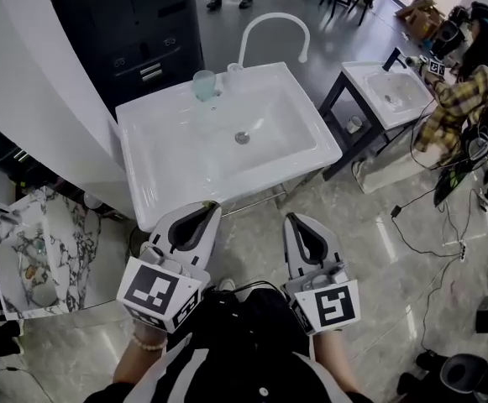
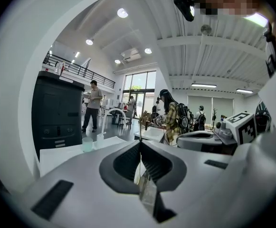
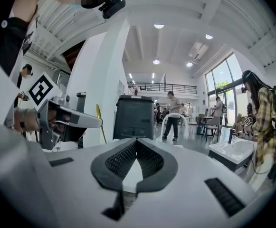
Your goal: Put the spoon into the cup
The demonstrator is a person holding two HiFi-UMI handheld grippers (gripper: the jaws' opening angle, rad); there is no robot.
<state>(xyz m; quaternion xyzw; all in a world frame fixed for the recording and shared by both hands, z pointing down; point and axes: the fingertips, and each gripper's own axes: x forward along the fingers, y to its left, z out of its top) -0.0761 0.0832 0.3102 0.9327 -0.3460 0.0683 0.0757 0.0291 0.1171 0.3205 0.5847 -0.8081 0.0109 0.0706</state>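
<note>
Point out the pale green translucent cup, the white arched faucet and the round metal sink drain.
pale green translucent cup (image 1: 204, 85): head view, middle of its side wall.
white arched faucet (image 1: 270, 16): head view, top of the arch.
round metal sink drain (image 1: 242, 138): head view, its centre.

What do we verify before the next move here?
1. Is the cup located: ok, it stands upright on the back rim of the sink, left of the faucet.
2. Is the spoon located: not ok, none shows in any view.
3. Is the left gripper empty: ok, jaws together on nothing.
4. Is the right gripper empty: ok, jaws together on nothing.
5. Are the jaws ready for a pick: not ok, both pairs are shut.
</note>
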